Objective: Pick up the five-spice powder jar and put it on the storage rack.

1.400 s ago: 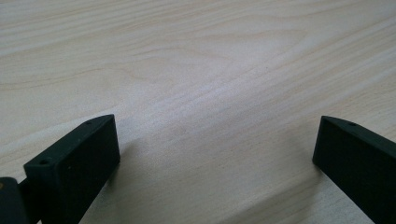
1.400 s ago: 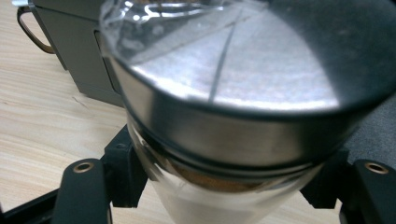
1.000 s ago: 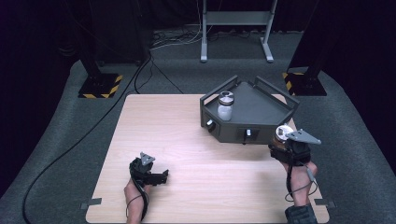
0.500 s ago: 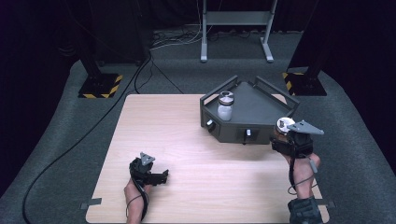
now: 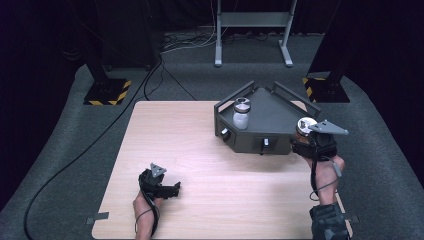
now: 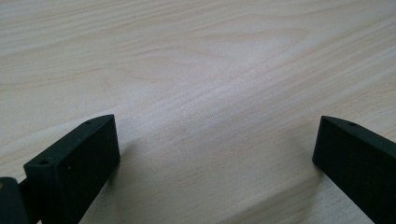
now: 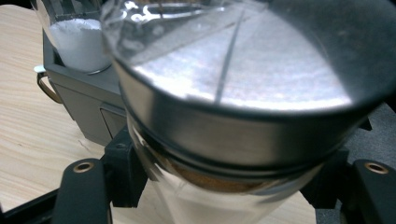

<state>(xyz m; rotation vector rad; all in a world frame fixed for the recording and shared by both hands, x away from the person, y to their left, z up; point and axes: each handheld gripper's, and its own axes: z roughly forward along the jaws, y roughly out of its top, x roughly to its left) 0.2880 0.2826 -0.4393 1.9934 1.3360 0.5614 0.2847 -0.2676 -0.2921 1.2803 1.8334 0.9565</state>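
The right gripper [image 5: 306,134] has its jaws closed around a glass jar [image 5: 303,127] with a shiny metal lid. In the right gripper view the jar [image 7: 243,93] stands upright between the two black jaws, which pinch its glass body just under the lid; its contents look brownish at the top, though I cannot tell what they are. In the high view the held jar sits at the right near corner of the dark grey tray [image 5: 272,112], right at the tray's edge and seemingly lifted clear of the surface [image 5: 200,150]. The coming move likely turns on one relation: the tray's open floor lies just left of and beyond the jar, so I judge the jar would travel up and over the low rim with its long axis kept vertical. The right hand is plainly the nearer one to the tray. The left gripper [image 5: 162,186] rests low near the left near part of the surface, well apart from the tray, jaws spread wide with nothing between them but bare wood [image 6: 210,93]. By count: two jars, the held one and a second jar [image 5: 241,113] with white contents standing in the tray's far left corner; one tray; two grippers.
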